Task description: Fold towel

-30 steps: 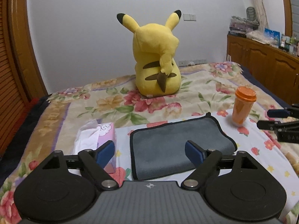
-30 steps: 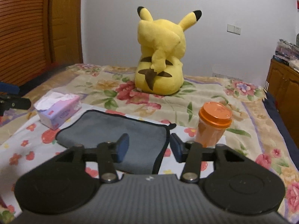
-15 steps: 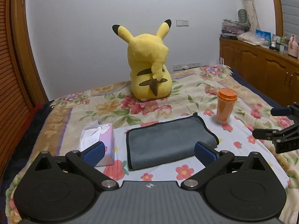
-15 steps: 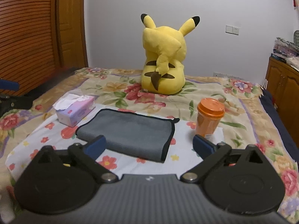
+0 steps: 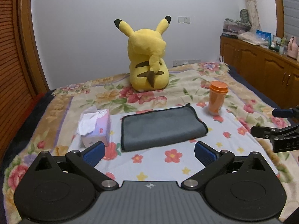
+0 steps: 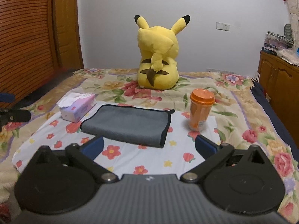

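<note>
Tongs first: the left tongs (image 5: pixel 148 153) are spread wide, blue pads far apart, with nothing between them but the flowered sheet (image 5: pixel 158 166) below. The right tongs (image 6: pixel 148 147) are just as wide open and grip nothing either. Each pair also shows at the edge of the other's view: the right tongs at the far right of the left wrist view, and the left tongs (image 6: pixel 11 110) at the far left of the right wrist view, both well apart from the cloth.

Just beyond both pairs lies the towel (image 5: pixel 160 127) (image 6: pixel 129 124), grey with a dark border, folded into a flat rectangle on the pale flowered sheet. Neither pair touches it. Its doubled, dark-bound edges stack on its right end, and a small corner tab sticks up at the far right corner.

Left of the towel, near but not touching, stands a pink and white tissue box (image 5: pixel 96 128) (image 6: pixel 77 107) with a tissue puffing out of its top. Right of the towel an orange cup (image 5: pixel 216 98) (image 6: pixel 200 109) with an orange lid stands upright on the sheet.

Farther back on the bed (image 5: pixel 214 74), on a larger floral blanket, sits a yellow plush toy (image 5: pixel 148 61) (image 6: pixel 158 56) with black-tipped ears, its back to the cameras. A white wall is behind it, a slatted wooden door (image 6: pixel 28 37) is on the left, and a wooden cabinet (image 5: pixel 261 69) with clutter on top runs along the right.
</note>
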